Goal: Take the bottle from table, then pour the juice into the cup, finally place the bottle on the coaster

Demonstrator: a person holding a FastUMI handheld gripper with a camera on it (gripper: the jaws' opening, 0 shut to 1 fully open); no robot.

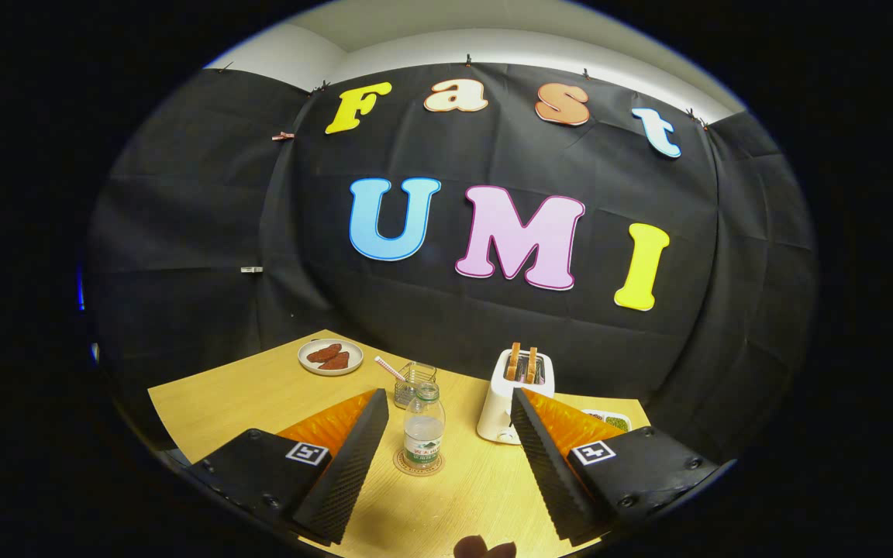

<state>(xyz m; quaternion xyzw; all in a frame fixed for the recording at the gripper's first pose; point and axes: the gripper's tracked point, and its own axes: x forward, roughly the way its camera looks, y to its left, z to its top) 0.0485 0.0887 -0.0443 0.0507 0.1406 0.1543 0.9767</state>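
Gripper (pixel 446 434) spread, seemingly clear of bottle (pixel 424 425).

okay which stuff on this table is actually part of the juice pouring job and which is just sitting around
Job: bottle, standing on the coaster between the open gripper fingers; glass cup with straw.
Lying about: toaster, plate of food, small dish.

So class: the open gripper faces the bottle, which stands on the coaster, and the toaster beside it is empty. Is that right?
Not quite. The gripper view shows the toaster with two slices of toast sticking up, not empty. The rest holds: the open gripper faces the bottle standing on the coaster.
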